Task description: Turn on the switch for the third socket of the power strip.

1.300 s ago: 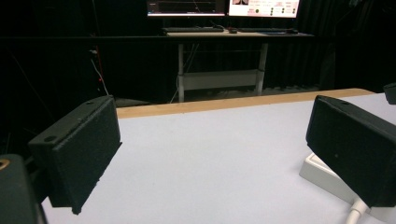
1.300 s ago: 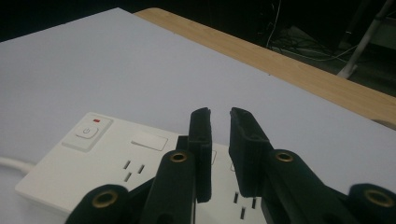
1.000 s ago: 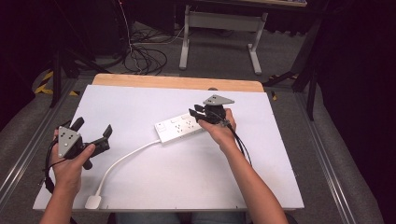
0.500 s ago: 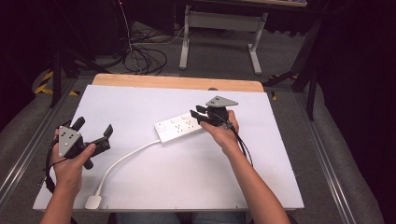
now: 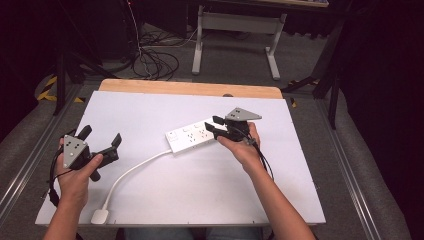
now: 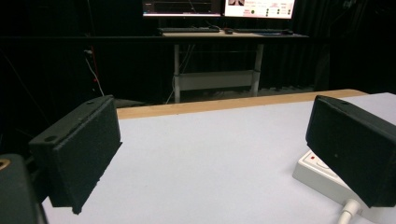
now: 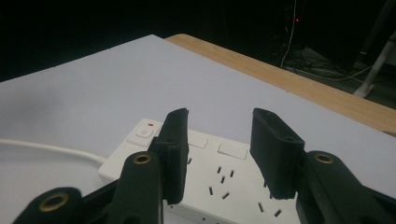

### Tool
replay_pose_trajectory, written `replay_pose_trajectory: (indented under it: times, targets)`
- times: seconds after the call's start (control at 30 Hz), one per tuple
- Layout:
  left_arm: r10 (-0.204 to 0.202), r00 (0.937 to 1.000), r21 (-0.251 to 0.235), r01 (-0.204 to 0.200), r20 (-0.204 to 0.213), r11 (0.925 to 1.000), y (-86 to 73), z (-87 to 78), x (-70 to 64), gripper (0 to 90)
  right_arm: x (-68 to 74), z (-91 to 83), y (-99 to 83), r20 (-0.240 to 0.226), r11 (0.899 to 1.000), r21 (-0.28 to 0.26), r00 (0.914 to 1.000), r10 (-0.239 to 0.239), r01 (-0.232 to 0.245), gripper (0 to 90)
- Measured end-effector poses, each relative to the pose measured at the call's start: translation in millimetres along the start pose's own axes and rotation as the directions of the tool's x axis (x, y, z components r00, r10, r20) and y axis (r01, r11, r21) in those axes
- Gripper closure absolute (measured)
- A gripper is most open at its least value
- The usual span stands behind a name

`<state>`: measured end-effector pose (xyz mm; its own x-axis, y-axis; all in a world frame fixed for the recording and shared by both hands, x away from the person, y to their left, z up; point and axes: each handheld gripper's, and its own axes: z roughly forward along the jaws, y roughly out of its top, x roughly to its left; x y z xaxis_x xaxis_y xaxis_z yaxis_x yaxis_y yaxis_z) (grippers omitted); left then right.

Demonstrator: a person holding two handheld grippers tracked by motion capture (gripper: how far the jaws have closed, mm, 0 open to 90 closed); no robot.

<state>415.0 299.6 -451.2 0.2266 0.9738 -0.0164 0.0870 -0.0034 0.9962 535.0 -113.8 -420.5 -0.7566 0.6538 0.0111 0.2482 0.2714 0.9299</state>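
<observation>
A white power strip (image 5: 192,136) lies at the middle of the white table top (image 5: 150,110), with a red-marked switch (image 7: 144,132) at its left end. Its white cable (image 5: 131,170) curves toward the near left and ends in a plug (image 5: 99,216) by the front edge. My right gripper (image 5: 215,127) is open over the strip's right end. In the right gripper view (image 7: 222,119) the jaws stand over the sockets (image 7: 224,184), with nothing held. My left gripper (image 5: 101,139) is wide open at the table's left side. In its own view (image 6: 210,140) the strip (image 6: 320,171) peeks out at the lower right.
The table's far edge is bare wood (image 5: 190,89). Beyond it are dark floor, loose black cables (image 5: 157,62) and a grey desk frame (image 5: 235,30). Metal rails (image 5: 350,175) run along both sides of the table.
My right gripper has drifted a little to the right and toward the near side over the strip. The left gripper, strip and cable have stayed put.
</observation>
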Motion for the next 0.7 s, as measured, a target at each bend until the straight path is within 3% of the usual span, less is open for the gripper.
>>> replay_pose_trajectory:
  times: [0.2, 0.3, 0.7]
  targets:
    - [-0.004, 1.0000, 0.000, 0.004, 0.000, 1.0000, -0.2, 0.6, 0.6, 3.7, 0.0, -17.6, -5.6, -0.010, 0.998, -0.054, 0.9995, -0.031, 0.030, 53.8]
    - [-0.004, 1.0000, 0.000, 0.004, 0.000, 1.0000, -0.3, 0.0, 0.3, 3.7, -1.4, -25.5, -9.5, -0.015, 0.996, -0.087, 0.9996, -0.024, 0.022, 51.2]
    - [-0.004, 1.0000, -0.003, 0.004, -0.002, 1.0000, 0.0, -0.6, 1.0, 3.7, 5.0, -56.1, -28.5, -0.028, 0.989, -0.139, 0.9986, -0.045, 0.040, 48.3]
